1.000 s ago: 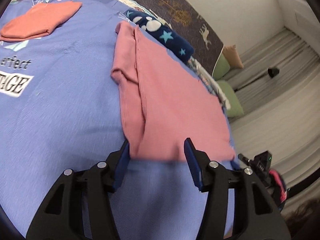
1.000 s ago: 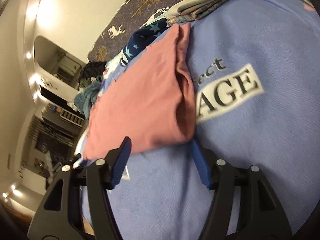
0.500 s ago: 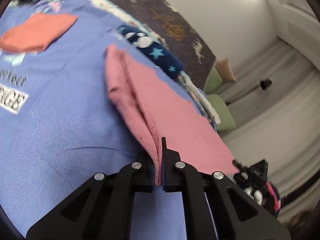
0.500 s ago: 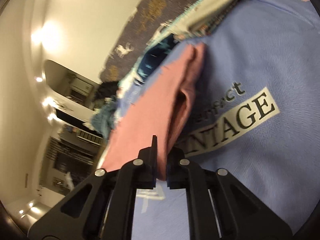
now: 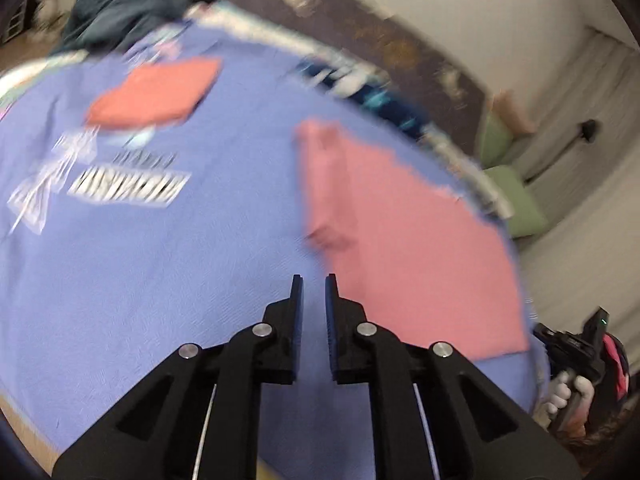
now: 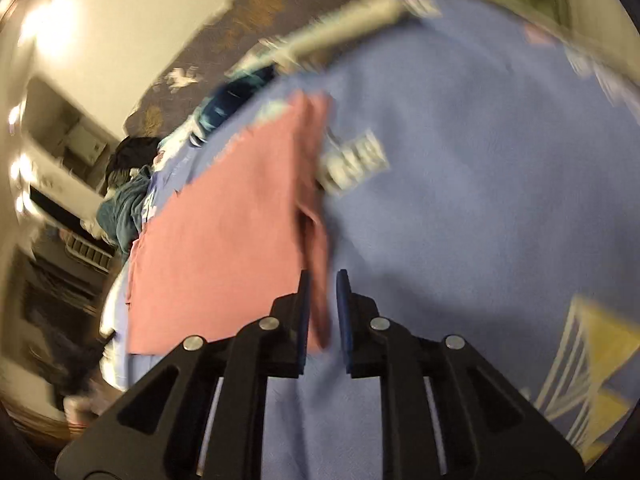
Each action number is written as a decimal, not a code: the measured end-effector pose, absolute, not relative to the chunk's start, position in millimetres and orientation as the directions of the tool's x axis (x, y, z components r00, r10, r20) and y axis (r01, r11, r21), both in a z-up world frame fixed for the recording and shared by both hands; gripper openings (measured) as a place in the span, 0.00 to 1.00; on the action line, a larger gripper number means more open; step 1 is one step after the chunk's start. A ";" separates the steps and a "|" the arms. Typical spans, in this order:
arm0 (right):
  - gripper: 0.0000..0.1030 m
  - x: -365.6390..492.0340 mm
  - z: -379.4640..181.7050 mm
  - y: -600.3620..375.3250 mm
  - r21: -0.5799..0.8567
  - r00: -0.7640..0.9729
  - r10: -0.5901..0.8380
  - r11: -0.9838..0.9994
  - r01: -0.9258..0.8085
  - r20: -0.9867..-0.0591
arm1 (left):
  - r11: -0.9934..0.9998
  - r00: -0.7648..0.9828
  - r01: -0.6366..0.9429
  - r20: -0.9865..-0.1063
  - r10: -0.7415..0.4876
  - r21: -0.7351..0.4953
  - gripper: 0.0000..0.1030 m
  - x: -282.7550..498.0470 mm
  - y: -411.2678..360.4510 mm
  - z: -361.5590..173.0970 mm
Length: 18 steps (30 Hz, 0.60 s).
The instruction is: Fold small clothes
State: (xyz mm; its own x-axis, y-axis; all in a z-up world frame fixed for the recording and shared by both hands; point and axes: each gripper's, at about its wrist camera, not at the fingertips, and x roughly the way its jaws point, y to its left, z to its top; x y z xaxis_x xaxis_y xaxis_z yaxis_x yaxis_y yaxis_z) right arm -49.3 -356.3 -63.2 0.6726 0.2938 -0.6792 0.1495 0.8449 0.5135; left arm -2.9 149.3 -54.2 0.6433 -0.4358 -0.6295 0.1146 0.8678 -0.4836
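Observation:
A pink garment lies flat on the purple-blue printed cloth, its left edge folded over in a thick strip. My left gripper is just left of the garment's near corner, jaws a narrow gap apart with nothing between them. In the right wrist view the same pink garment lies to the left, and its folded edge runs down between the fingers of my right gripper, whose jaws stand slightly apart around it. Both views are motion-blurred.
A folded orange-pink garment lies at the far left of the cloth. A dark blue star-print garment and other clothes sit along the far edge. A teal pile lies beyond. The other hand-held gripper shows at the right.
Both grippers closed on the pink garment's folded edge half a second ago. Now the left jaws have parted and dropped it, pulling back. The right jaws have loosened around the fold.

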 end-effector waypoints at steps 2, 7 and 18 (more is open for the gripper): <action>0.14 -40.2 -52.3 -334.3 0.529 0.676 0.371 0.848 0.033 -0.637 | 0.849 0.632 0.206 -0.597 -0.494 -0.486 0.13 -0.9 126.2 -46.7; 0.22 -27.3 -71.3 -266.6 0.470 0.549 0.474 0.868 -0.161 -0.688 | 0.827 0.452 0.338 -0.694 -0.561 -0.448 0.27 4.1 58.2 -81.3; 0.27 -27.7 -56.3 -302.8 0.364 0.643 0.331 0.927 -0.087 -0.691 | 0.843 0.543 0.378 -0.645 -0.537 -0.383 0.27 19.5 55.5 -58.6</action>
State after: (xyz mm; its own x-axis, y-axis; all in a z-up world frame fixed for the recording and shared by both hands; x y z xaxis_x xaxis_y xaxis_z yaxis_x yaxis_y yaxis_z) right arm -27.7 -302.8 -56.3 0.6426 0.3311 -0.6909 -0.0866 0.9274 0.3639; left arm 19.5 55.5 -58.6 0.5432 -0.5370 -0.6454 0.3784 0.8428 -0.3827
